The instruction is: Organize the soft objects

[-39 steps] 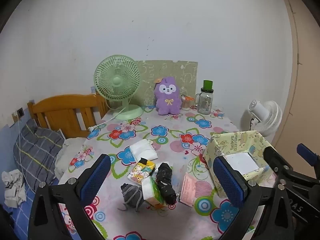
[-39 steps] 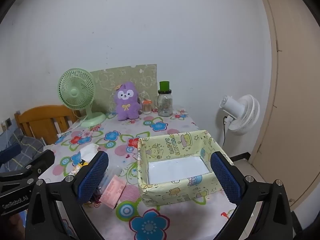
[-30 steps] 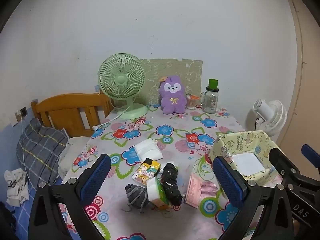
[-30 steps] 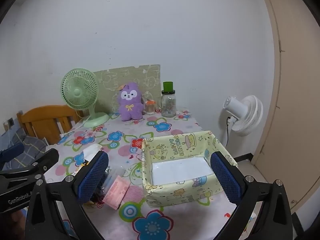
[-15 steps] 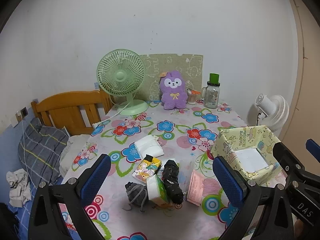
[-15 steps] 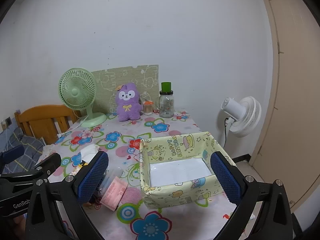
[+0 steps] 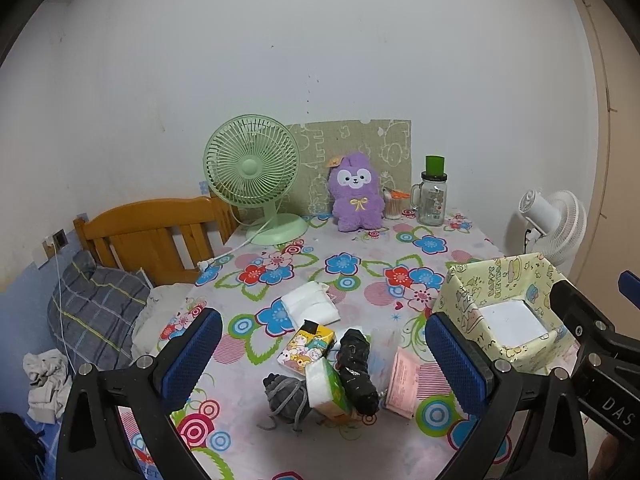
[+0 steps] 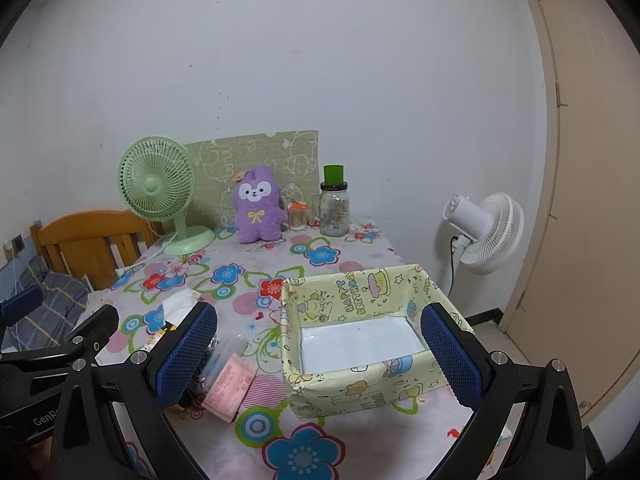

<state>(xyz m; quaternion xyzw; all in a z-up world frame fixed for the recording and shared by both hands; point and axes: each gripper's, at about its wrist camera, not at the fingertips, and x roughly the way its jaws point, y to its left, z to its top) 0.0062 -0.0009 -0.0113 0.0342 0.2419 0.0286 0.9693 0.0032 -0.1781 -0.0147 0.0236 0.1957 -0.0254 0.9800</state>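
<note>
Here both tools are held spread wide above the flowered table (image 7: 360, 248), nothing gripped.

Between the left tool's (image 7: 320, 354) pads a cluster is framed: grey sock ball (image 7: 286, 398), tissue pack (image 7: 328, 388), black bundle (image 7: 357, 364), pink packet (image 7: 402, 378). Under the right tool (image 8: 318, 354) the yellow box (image 8: 360, 388) is seen, just beside that cluster.

My left hand-held gripper (image 7: 318, 354) sits slightly higher and farther back from the sock pile (image 7: 320, 372) than before; its jaws stay wide. My right hand-held gripper (image 8: 318, 354) barely shifts over the box (image 8: 362, 338).
</note>
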